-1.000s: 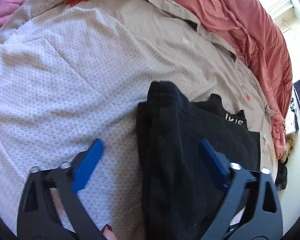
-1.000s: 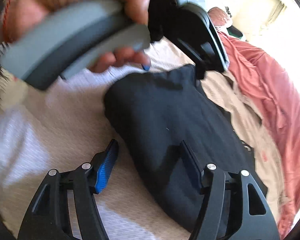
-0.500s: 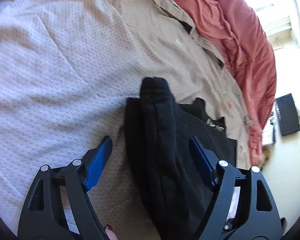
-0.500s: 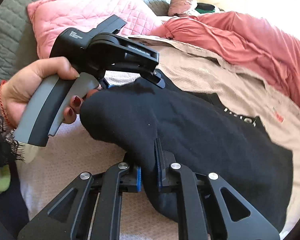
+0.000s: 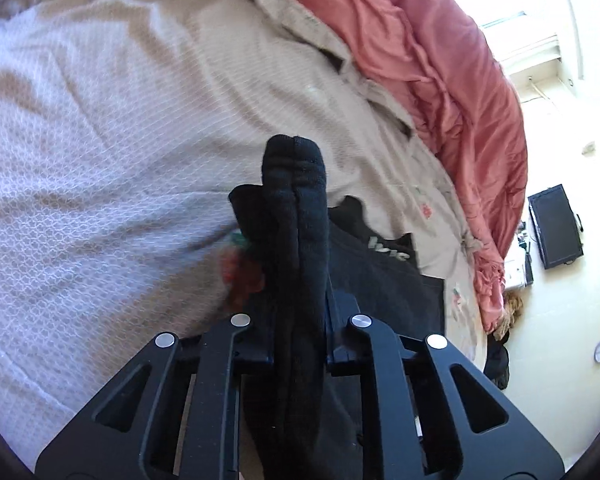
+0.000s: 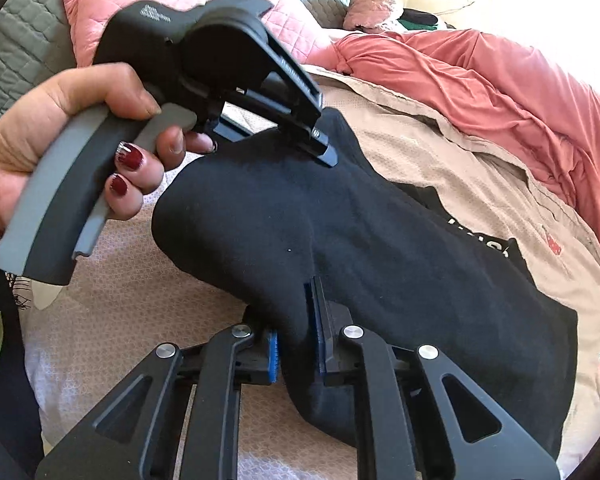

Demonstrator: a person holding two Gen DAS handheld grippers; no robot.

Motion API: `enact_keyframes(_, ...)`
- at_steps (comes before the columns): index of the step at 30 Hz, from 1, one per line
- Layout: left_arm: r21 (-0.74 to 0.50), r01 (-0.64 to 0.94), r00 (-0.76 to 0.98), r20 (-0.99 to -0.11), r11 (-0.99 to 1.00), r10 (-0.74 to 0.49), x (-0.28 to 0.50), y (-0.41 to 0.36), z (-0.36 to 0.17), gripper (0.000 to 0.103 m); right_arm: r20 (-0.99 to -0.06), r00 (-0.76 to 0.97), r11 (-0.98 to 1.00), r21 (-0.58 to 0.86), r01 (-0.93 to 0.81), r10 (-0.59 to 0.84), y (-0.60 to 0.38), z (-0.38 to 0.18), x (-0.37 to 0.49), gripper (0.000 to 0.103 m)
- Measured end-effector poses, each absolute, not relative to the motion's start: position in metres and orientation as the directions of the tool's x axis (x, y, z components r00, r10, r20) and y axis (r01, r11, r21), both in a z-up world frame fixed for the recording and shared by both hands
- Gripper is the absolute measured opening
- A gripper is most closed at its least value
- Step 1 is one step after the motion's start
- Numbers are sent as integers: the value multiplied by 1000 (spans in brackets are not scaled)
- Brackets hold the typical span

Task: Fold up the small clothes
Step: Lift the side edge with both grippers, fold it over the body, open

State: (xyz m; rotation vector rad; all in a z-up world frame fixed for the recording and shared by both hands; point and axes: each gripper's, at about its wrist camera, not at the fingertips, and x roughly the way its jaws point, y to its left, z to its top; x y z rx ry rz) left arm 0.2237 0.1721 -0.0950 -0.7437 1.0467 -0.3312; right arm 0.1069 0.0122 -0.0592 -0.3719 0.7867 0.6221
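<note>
Right wrist view: both grippers, right (image 6: 296,340) and left (image 6: 300,136), are clamping the near edge of the black garment (image 6: 380,240), lifting it off the bedspread (image 6: 440,152). Judging by this, the folding is half done; laying over and flattening are remaining.

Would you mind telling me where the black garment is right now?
The black garment lies mid-bed on the beige bedspread, its near folded edge pinched by both the left tool and the right tool; the coral blanket is beyond.

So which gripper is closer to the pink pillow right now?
Left. The left gripper grips the black garment just below the pink pillow; the right gripper grips its near edge, farther away.
</note>
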Motion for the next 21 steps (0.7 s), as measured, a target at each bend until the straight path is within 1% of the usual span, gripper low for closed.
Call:
enact_keyframes(4,-683,-32,519,-635,730,-572,213,156,-70,8,-735,550,775,-53,-629,396,-4,-45,106,8)
enact_keyframes(7,-719,-32,550,-592,694,-589,201,144,-55,8,-730,550,794,-15,-608,407,-24,-32,103,8)
enact_keyframes(8,-715,-27,557,-591,698,-583,198,136,-49,8,-725,553,796,-12,-605,410,-30,-28,101,8)
enact_keyframes(11,-706,-17,554,-596,708,-581,196,115,-37,8,-711,567,809,5,-588,416,-55,-19,99,8)
enact_keyframes(16,-721,-44,542,-599,692,-590,201,78,-23,8,-688,579,846,97,-524,438,-106,-11,98,7)
enact_keyframes(21,-647,-12,514,-658,763,-550,211,22,-5,8,-654,605,859,141,-492,454,-148,-7,91,7)
